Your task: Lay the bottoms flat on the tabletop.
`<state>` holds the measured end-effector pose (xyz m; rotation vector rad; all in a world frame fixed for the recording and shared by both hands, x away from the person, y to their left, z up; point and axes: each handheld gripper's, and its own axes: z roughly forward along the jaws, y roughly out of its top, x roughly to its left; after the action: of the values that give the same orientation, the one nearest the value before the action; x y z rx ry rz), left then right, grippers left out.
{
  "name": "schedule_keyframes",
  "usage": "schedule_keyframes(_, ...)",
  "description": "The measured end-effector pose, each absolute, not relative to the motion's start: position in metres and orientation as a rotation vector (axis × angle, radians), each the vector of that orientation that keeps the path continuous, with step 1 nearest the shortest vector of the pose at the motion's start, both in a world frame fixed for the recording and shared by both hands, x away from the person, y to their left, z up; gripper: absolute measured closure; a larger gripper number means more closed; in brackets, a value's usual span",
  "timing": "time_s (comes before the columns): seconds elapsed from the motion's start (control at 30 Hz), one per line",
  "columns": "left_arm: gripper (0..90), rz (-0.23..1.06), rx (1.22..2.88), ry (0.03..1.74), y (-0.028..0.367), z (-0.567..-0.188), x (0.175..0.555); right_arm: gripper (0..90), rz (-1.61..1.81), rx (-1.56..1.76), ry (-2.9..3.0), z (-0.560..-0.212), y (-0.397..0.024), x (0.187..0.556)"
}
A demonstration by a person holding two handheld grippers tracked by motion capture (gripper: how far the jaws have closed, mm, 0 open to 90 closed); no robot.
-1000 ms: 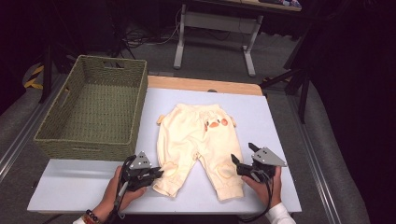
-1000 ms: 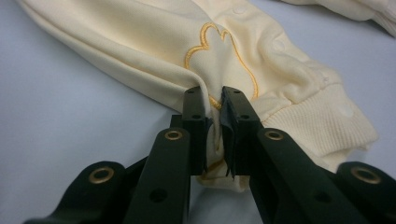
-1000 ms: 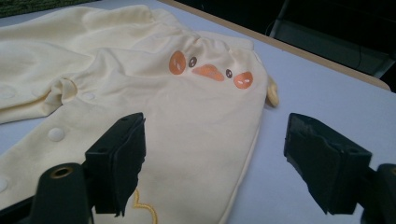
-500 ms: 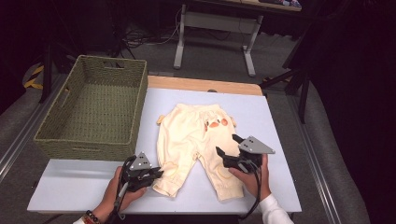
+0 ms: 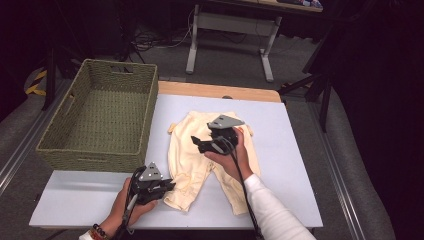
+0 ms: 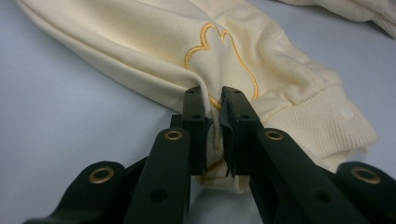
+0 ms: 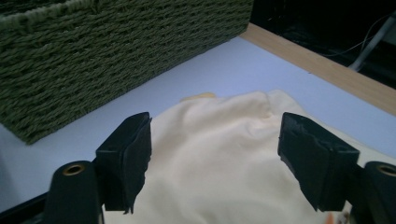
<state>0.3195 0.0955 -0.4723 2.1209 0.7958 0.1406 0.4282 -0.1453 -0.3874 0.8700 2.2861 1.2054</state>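
Observation:
Cream baby trousers (image 5: 182, 145) lie flat on the pale table (image 5: 290, 150), waist toward the far side. My left gripper (image 5: 170, 186) is at the near left leg, shut on a fold of the trousers (image 6: 140, 42) beside a yellow stitched outline, close to the ribbed cuff; in the left gripper view its jaws (image 6: 214, 100) pinch the cloth. My right gripper (image 5: 196, 144) hovers open above the upper middle of the trousers (image 7: 224, 186), pointing left toward the basket. Its jaws have just been closing a little, and nothing is between them (image 7: 215, 140).
A deep green woven basket (image 5: 95, 152) stands on the left half of the table, its wall (image 7: 93, 51) close ahead of the right gripper. A wooden strip (image 5: 215, 91) borders the table's far edge. Dark floor, cables and a desk frame lie beyond.
The right hand left the right trouser leg and travelled up and left to above the waist area. The left gripper kept its place and grip.

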Motion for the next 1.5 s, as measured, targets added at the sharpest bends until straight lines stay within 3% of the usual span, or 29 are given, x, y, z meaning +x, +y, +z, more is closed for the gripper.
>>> schedule_keyframes(0.37, 80.6, 0.14, 2.117, 0.796, 0.096, -0.473, 0.319, 35.0, 1.102, 0.951, 2.442, -0.422, -0.078, 0.486)
schedule_keyframes(0.43, 80.6, 0.136, 2.12, 0.797, 0.096, -0.472, 0.319, 39.2, 1.092, 0.983, 2.417, -0.427, -0.071, 0.491)
schedule_keyframes(0.87, 80.6, 0.137, 2.126, 0.787, 0.096, -0.472, 0.32, 44.4, 0.86, 0.958, 2.452, -0.458, -0.041, 0.512)
schedule_keyframes(0.93, 80.7, 0.139, 2.128, 0.783, 0.097, -0.472, 0.319, 58.9, 0.853, 0.964, 2.449, -0.457, -0.042, 0.514)
schedule_keyframes(0.97, 80.7, 0.139, 2.128, 0.783, 0.097, -0.472, 0.319, 58.9, 0.853, 0.964, 2.449, -0.457, -0.042, 0.514)
schedule_keyframes(1.03, 80.8, 0.143, 2.124, 0.784, 0.097, -0.472, 0.319, 75.3, 0.802, 0.955, 2.424, -0.456, -0.043, 0.514)
schedule_keyframes(1.17, 80.9, 0.138, 2.115, 0.785, 0.098, -0.472, 0.318, 82.7, 0.813, 0.952, 2.424, -0.452, -0.047, 0.516)
schedule_keyframes(1.5, 81.3, 0.184, 2.044, 0.775, 0.111, -0.462, 0.309, 84.2, 0.929, 0.879, 2.391, -0.418, -0.054, 0.511)
